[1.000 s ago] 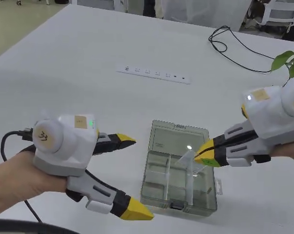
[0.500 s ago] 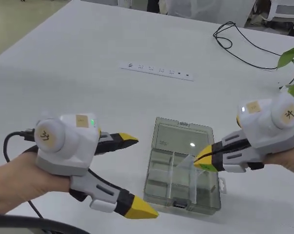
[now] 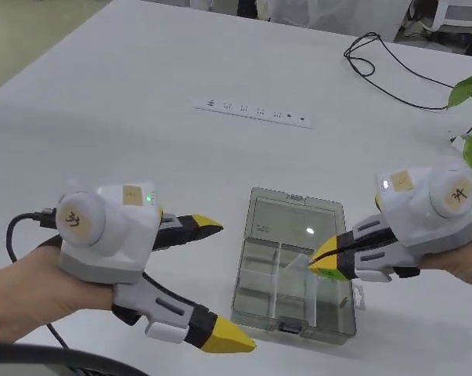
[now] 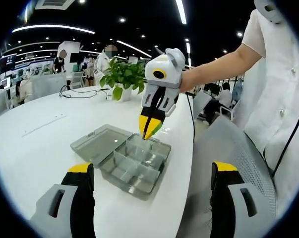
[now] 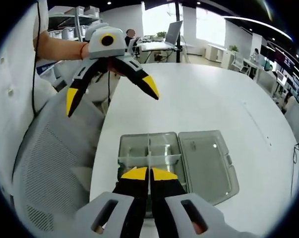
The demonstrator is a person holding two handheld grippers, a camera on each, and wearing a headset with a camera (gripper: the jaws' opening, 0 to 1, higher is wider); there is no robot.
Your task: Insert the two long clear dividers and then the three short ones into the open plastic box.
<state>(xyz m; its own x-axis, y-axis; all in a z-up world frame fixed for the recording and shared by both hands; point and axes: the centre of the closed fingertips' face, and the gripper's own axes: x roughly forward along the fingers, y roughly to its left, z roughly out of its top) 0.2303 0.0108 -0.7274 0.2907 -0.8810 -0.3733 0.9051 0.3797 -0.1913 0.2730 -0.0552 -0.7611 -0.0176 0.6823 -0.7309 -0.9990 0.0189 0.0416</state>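
The open clear plastic box (image 3: pixel 255 301) lies on the white table, its lid (image 3: pixel 297 221) folded flat at the far side. Clear dividers (image 3: pixel 278 274) stand inside the tray. My right gripper (image 3: pixel 322 262) hovers over the tray's right half, shut on a small clear divider (image 3: pixel 300 262) that hangs tilted from its yellow tips. In the right gripper view the jaws (image 5: pixel 149 173) are pressed together just above the box (image 5: pixel 134 148). My left gripper (image 3: pixel 217 282) waits left of the box, open wide and holding nothing. From the left gripper view the right gripper (image 4: pixel 148 130) points down into the box (image 4: pixel 107 171).
A white power strip (image 3: pixel 255 113) lies further back on the table. A black cable (image 3: pixel 384 70) loops at the far right, near green plant leaves (image 3: pixel 470 94). The table's near edge runs just below the box. A grey mesh chair (image 5: pixel 45 163) sits beside the table.
The right gripper has sunk a little toward the tray with the divider still in it. The left gripper has barely moved. The head camera shifted slightly.
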